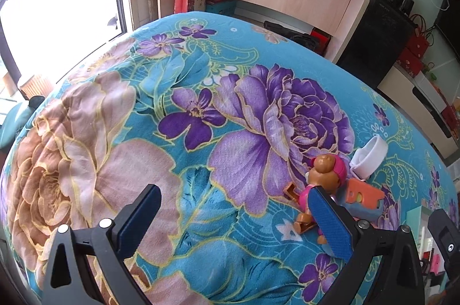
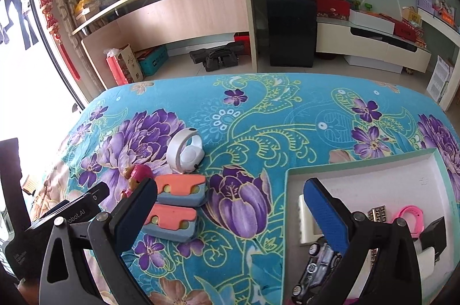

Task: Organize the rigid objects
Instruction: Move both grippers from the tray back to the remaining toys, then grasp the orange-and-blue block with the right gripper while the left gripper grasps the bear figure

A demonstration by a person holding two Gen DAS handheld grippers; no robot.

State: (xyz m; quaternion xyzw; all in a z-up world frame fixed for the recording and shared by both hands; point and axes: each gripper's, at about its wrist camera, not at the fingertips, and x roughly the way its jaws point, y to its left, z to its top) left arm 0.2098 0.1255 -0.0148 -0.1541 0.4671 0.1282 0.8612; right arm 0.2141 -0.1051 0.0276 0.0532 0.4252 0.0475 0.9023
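Both left tongs (image 1: 244, 214) and right tongs (image 2: 230, 207) hover open above the floral bench (image 2: 287, 115); the toy figure (image 1: 322, 178) stands upright beside the left tongs' right finger.

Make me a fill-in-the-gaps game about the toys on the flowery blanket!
The white ring-shaped gadget lies on the ___ blanket.
The number of orange-and-blue foam blocks outside the box is ___.
The black toy car sits inside the white ___.

Missing words: flowery; two; box
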